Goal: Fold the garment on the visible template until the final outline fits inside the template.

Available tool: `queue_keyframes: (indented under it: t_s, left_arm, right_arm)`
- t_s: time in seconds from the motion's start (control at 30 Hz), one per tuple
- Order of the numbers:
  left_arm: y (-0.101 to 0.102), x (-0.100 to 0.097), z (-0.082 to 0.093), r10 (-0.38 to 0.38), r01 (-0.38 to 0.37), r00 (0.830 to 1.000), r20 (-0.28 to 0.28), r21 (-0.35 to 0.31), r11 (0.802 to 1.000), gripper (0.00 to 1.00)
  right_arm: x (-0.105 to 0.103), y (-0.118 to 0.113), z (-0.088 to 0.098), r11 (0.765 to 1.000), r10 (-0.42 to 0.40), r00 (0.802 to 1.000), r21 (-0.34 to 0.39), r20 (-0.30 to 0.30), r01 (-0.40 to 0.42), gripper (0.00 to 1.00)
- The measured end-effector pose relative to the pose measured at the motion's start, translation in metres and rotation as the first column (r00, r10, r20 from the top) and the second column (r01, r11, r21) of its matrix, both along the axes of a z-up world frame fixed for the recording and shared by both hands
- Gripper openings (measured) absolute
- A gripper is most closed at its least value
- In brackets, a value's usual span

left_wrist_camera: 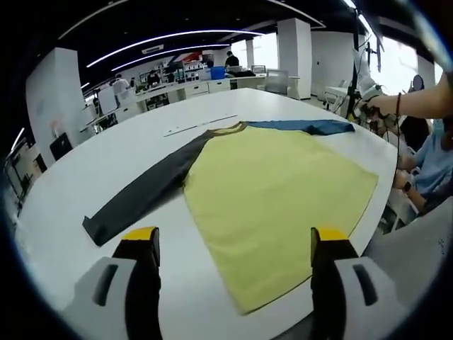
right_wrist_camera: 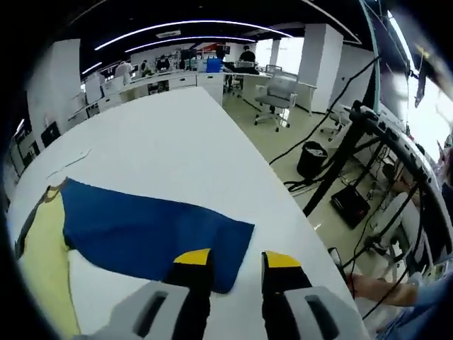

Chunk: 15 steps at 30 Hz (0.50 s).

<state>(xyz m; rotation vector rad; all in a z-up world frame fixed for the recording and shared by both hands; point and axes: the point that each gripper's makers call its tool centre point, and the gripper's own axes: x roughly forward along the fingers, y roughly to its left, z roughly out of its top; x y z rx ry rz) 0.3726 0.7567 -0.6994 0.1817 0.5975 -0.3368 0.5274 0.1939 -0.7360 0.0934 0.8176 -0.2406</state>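
A long-sleeved shirt lies flat on the white table [left_wrist_camera: 92, 163]. Its yellow body [left_wrist_camera: 276, 191] spreads ahead of my left gripper [left_wrist_camera: 235, 237], which hovers over the hem, open wide with nothing between the jaws. A dark grey sleeve [left_wrist_camera: 148, 188] runs out to the left, and a blue sleeve [left_wrist_camera: 311, 127] to the far right. In the right gripper view the blue sleeve [right_wrist_camera: 148, 227] lies straight beside the yellow body [right_wrist_camera: 46, 262]. My right gripper [right_wrist_camera: 237, 261] hangs over the cuff end, its jaws a narrow gap apart, open, with the cuff edge under them.
A thin pale strip [left_wrist_camera: 198, 126] lies on the table beyond the collar. A person's arm [left_wrist_camera: 417, 99] reaches in at the far table edge, and a seated person [left_wrist_camera: 432, 163] is beside it. Off the table's right edge stand an office chair [right_wrist_camera: 279, 92], a black bin [right_wrist_camera: 311, 159] and a stand with cables [right_wrist_camera: 354, 142].
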Motion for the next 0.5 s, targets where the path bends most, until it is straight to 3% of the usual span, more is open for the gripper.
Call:
queue_keyframes:
  t_s: [0.5]
  left_arm:
    - [0.002, -0.001, 0.002, 0.006, -0.006, 1.000, 0.008, -0.001, 1.000, 0.84]
  right_arm:
    - [-0.019, 0.008, -0.025, 0.997, -0.068, 0.995, 0.044, -0.072, 0.071, 0.22]
